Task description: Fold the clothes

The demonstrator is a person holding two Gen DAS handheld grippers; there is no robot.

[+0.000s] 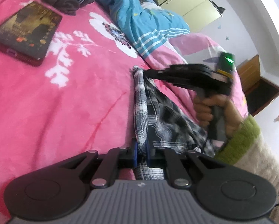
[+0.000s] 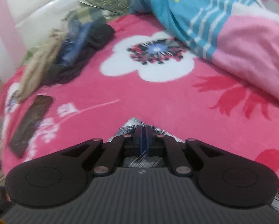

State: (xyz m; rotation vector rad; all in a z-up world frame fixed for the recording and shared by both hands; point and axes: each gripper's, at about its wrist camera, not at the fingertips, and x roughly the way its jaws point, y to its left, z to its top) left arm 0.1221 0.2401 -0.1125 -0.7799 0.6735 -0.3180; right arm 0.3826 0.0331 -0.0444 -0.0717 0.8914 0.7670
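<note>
Left wrist view only: hand, right claw pinching plaid cloth. Both views: book, apparently. Left claw clamped narrow on cloth.

Left wrist view: close over the blanket, tilted slightly down, facing along the bed toward the duvet and wardrobe, book left of the flower. Right wrist view: steeper, equally near, facing the same flower. Shared: blanket, flower, duvet, book, clothes pile.
</note>
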